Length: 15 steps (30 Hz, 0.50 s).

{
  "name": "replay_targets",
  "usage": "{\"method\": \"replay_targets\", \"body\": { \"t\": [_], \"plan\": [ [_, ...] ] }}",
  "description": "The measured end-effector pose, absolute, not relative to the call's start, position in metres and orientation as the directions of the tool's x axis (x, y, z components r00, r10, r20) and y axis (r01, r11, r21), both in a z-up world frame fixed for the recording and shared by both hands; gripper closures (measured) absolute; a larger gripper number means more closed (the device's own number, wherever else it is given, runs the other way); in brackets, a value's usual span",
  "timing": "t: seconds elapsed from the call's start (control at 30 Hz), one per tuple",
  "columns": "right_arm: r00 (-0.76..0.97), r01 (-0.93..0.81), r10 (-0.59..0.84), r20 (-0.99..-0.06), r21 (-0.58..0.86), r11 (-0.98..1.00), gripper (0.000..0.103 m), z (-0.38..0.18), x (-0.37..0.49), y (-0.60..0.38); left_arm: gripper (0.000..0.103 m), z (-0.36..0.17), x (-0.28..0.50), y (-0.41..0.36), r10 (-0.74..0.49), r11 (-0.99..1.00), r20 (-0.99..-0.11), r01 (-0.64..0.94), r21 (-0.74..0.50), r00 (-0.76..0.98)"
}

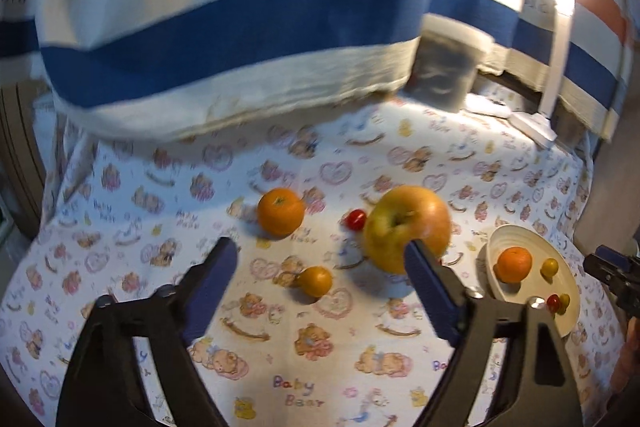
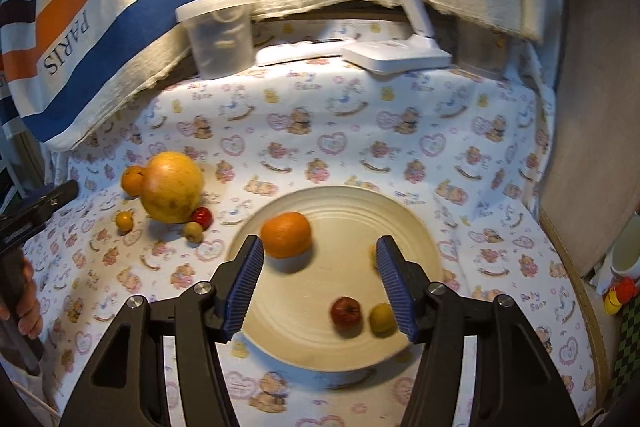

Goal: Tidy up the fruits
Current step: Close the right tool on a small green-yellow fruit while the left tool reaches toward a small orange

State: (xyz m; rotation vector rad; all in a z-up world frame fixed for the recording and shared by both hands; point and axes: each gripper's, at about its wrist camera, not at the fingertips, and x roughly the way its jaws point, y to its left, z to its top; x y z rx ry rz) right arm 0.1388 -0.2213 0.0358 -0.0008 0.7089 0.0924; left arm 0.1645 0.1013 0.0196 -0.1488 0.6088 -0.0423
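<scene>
Going L to R across the tabletop (image 1: 280,367): an orange (image 1: 280,211) sits loose on the bear-print cloth, a small yellow-orange fruit (image 1: 316,281) nearer the camera, then a red cherry tomato (image 1: 356,219) just beside the big apple (image 1: 408,227); the right wrist view shows one more small yellowish fruit (image 2: 193,231) touching that tomato. Left gripper (image 1: 320,263) hangs over this group, jaws spread wide, nothing held. Further R, the plate (image 2: 400,211) already holds a second orange (image 2: 287,235), a red tomato (image 2: 346,311) & two small yellow ones, one partly hidden. Right gripper (image 2: 320,263) hovers above the plate, jaws also spread, empty. By my count approx. 4 fruits on the plate, 5 left on the cloth incl. the apple, so roughly halfway.
</scene>
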Motion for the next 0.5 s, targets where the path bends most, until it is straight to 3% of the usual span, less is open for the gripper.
{"method": "replay_targets", "body": {
  "t": [0.13,0.23,0.3,0.5],
  "plan": [
    [0.730,-0.158,0.141,-0.668,0.036,0.987,0.043,0.040,0.148,-0.195,0.028,0.009,0.177,0.107,-0.075,0.993,-0.604,0.003,-0.118,0.793],
    [0.695,-0.204,0.165,-0.700,0.027,0.978,0.043,0.039,0.162,-0.170,0.039,-0.002,0.184,0.115,-0.083,0.990,-0.630,-0.006,-0.139,0.772],
    [0.669,-0.219,0.183,-0.720,0.045,0.975,0.049,0.038,0.173,-0.157,0.047,-0.008,0.187,0.120,-0.089,0.987,-0.646,-0.018,-0.157,0.758],
    [0.598,-0.269,0.198,-0.777,0.038,0.962,0.052,0.026,0.199,-0.111,0.048,-0.013,0.188,0.124,-0.065,0.987,-0.675,-0.051,-0.151,0.735]
  ]
}}
